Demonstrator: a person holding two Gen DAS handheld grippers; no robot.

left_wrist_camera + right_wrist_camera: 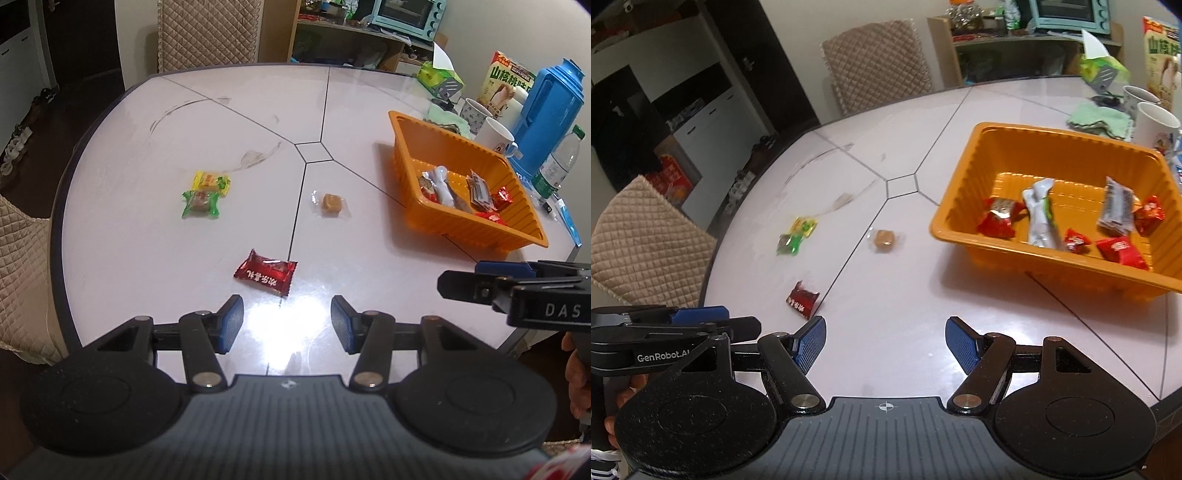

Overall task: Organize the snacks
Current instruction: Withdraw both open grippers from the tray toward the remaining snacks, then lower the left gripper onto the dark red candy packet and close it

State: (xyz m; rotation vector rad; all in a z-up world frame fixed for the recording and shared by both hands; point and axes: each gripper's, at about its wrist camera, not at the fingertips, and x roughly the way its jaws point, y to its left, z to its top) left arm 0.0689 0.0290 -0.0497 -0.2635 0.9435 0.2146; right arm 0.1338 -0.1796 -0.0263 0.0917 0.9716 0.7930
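Observation:
An orange tray (402,147) (960,206) on the table's right holds several wrapped snacks (1041,218). Loose on the white table lie a red candy packet (265,272) (802,298), a clear-wrapped brown candy (331,204) (884,239), a yellow packet (211,181) (804,225) and a green packet (200,203) (788,243). My left gripper (287,324) is open and empty, just short of the red packet. My right gripper (885,345) is open and empty above the table's near part, left of the tray's front corner; it shows side-on in the left wrist view (480,284).
Beyond the tray stand two mugs (493,134), a blue thermos (550,110), a water bottle (559,162), a snack box (508,83), a green cloth (1102,120) and a tissue pack (439,77). Quilted chairs (879,62) stand at the far and left table edges.

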